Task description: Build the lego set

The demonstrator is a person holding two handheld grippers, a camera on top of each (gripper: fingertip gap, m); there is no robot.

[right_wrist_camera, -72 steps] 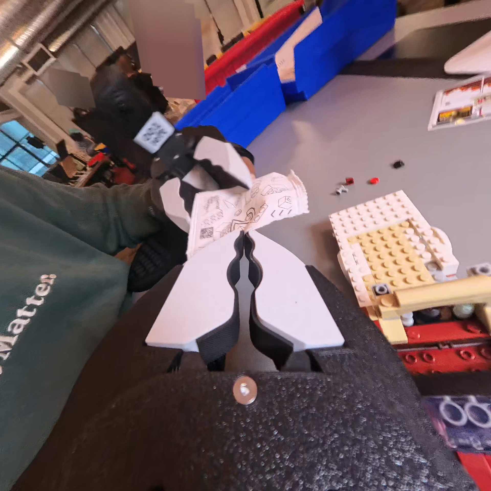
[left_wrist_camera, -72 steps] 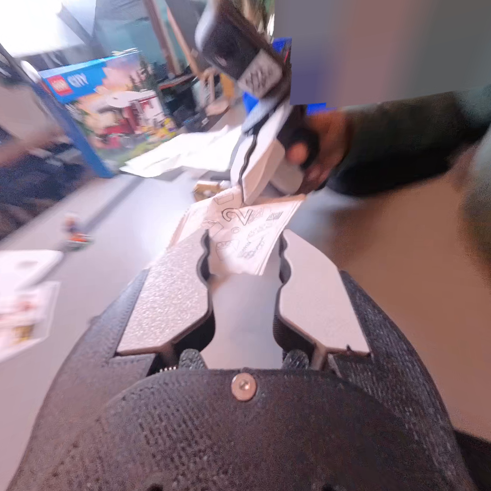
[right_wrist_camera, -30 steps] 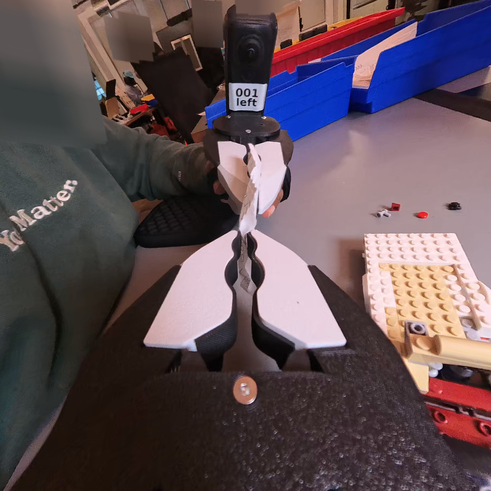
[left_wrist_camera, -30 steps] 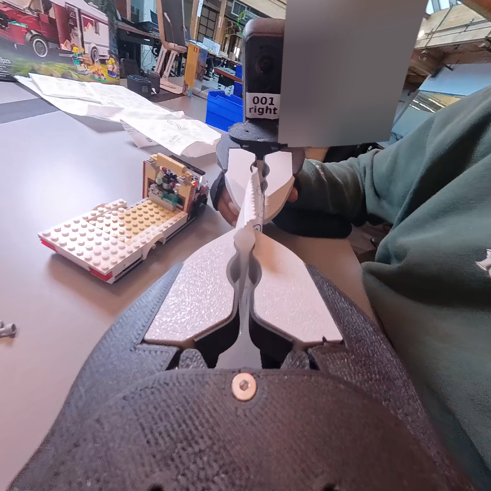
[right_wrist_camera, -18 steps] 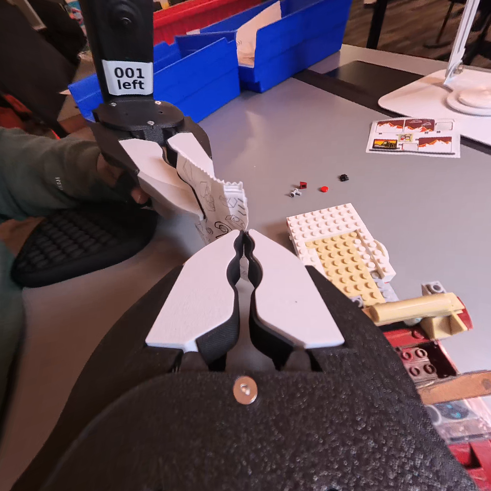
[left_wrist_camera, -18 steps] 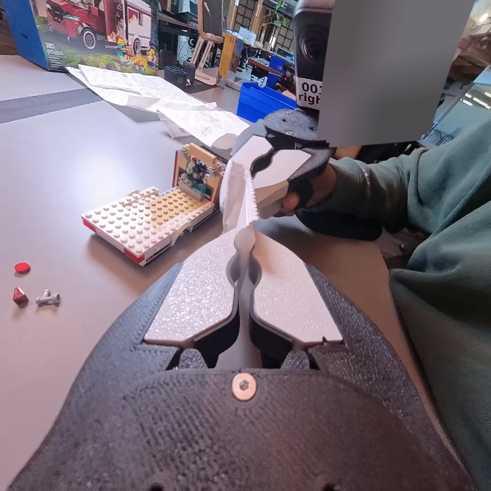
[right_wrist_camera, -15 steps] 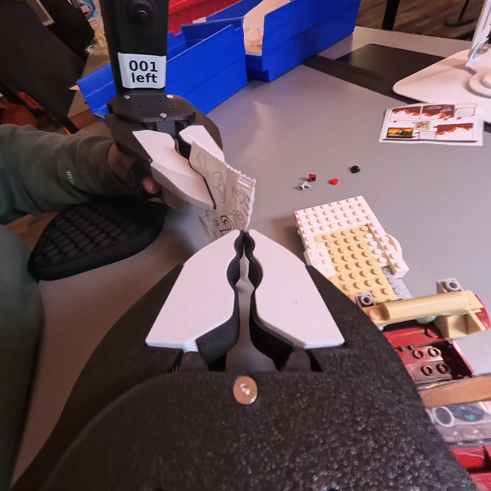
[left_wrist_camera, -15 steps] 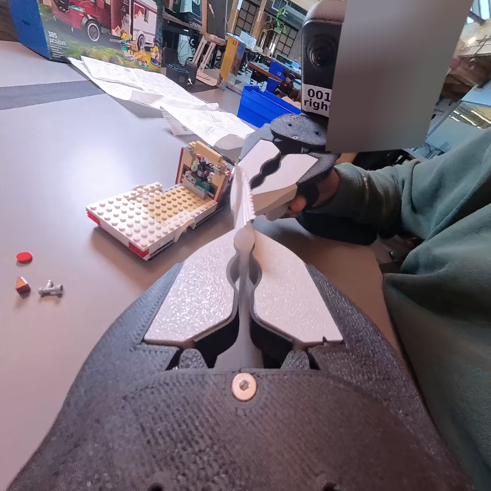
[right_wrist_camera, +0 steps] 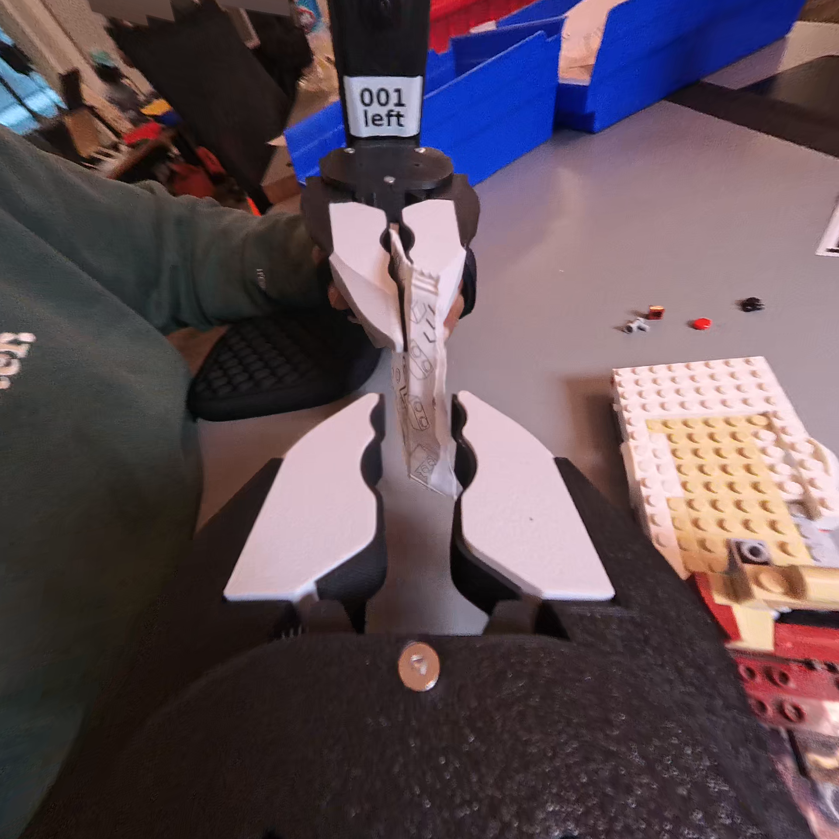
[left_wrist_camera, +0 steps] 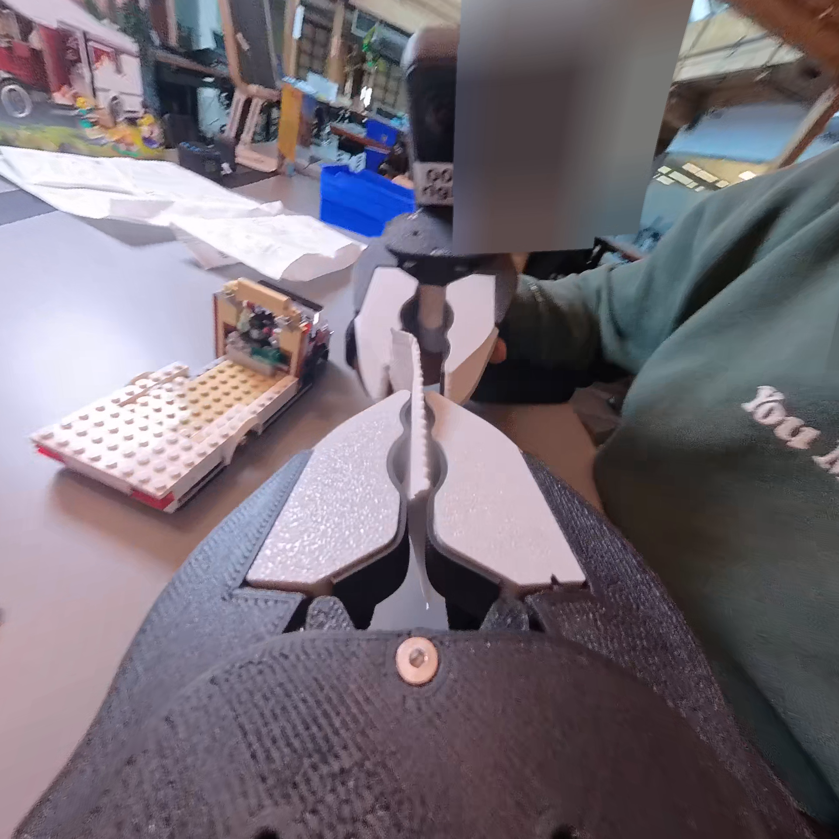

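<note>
You are working at a grey tabletop (right_wrist_camera: 635, 218) that is carrying blue storage bins (right_wrist_camera: 499, 104) along its far edge in the right wrist view, with a red bin (right_wrist_camera: 463, 9) showing behind them. In the left wrist view, another blue bin (left_wrist_camera: 363, 204) is standing past the tabletop's far edge, and wooden frames (left_wrist_camera: 245, 81) and cluttered workbenches are filling the room behind it. Daylight is coming in through tall windows (left_wrist_camera: 313, 41) at the back, and a dark band (left_wrist_camera: 27, 209) is crossing the tabletop near its far left corner.

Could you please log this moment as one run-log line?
left gripper: shut on paper bag | right gripper: open around bag
</note>
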